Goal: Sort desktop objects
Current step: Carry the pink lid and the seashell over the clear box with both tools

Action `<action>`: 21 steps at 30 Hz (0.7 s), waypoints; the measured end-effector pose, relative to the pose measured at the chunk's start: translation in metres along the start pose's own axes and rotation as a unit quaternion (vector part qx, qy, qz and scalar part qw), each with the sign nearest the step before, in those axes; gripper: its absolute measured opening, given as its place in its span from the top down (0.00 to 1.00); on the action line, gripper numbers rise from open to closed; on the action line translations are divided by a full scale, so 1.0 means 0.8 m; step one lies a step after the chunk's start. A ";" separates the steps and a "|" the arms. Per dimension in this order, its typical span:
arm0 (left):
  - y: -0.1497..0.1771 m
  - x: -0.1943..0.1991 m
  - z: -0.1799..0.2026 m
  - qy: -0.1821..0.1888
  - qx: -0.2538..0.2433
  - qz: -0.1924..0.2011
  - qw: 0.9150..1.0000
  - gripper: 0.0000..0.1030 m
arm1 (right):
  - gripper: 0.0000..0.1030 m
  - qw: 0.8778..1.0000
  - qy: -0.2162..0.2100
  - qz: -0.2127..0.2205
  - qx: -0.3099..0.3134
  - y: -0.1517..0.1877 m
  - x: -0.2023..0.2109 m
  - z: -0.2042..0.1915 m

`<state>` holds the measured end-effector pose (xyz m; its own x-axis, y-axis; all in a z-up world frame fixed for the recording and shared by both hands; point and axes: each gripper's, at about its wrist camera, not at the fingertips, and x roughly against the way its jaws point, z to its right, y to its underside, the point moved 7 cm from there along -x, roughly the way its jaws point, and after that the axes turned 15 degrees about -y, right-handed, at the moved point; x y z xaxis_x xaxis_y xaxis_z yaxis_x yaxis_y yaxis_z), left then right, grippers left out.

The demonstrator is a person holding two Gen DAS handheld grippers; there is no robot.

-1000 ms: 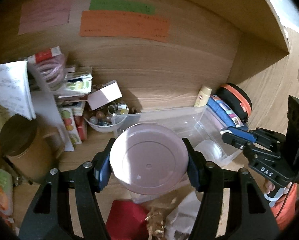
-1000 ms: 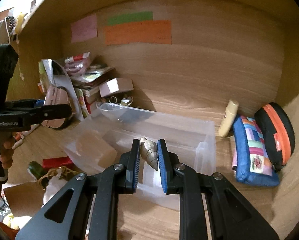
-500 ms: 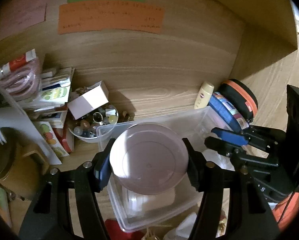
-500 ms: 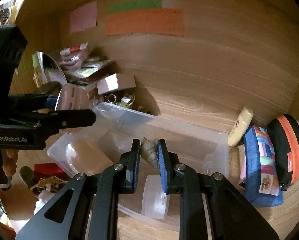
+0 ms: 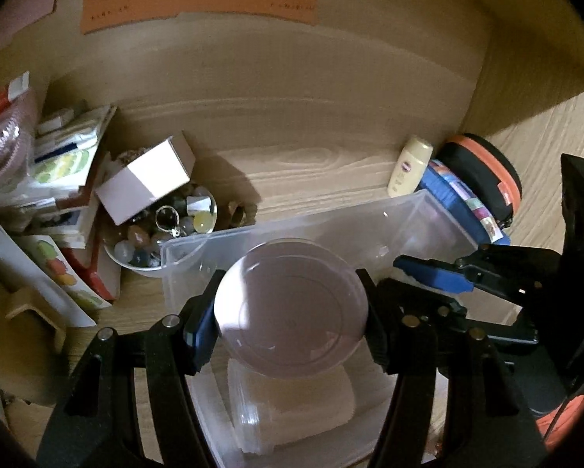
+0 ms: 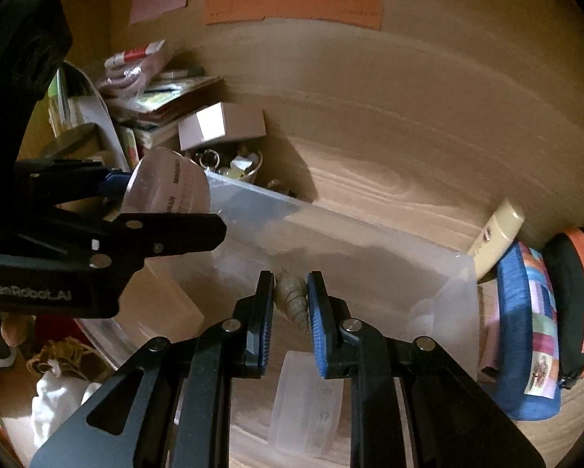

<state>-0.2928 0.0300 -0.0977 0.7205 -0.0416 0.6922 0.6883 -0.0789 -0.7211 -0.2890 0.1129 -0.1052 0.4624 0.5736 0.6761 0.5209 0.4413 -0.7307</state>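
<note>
My left gripper (image 5: 292,308) is shut on a round pale pink container (image 5: 292,306) and holds it over the clear plastic bin (image 5: 323,218). It also shows in the right wrist view (image 6: 167,185) at the bin's left end. My right gripper (image 6: 291,304) is shut on a beige spiral seashell (image 6: 292,300) above the bin (image 6: 370,241). A translucent box (image 5: 292,405) lies inside the bin, and a small clear box (image 6: 305,401) lies below the right gripper.
A white bowl of trinkets (image 5: 163,234) and a white carton (image 5: 147,179) sit left of the bin by stacked books (image 5: 65,163). A cream bottle (image 5: 410,165), a blue pouch (image 6: 526,331) and a black-orange case (image 6: 580,292) stand right.
Both grippers have moved forward and down over the bin, each keeping its hold. The bin and the back wall look closer.
</note>
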 end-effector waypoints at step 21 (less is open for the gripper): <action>0.012 -0.034 0.012 0.007 -0.017 -0.049 0.999 0.39 | 0.85 0.999 0.001 -0.033 0.010 0.010 -0.015 -0.001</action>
<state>-0.3050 0.0398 -0.1232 0.6490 -0.0463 0.7594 0.7513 -0.1177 -0.6493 -0.2901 0.1089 -0.1193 0.4293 0.5419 0.7225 0.5362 0.4909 -0.6867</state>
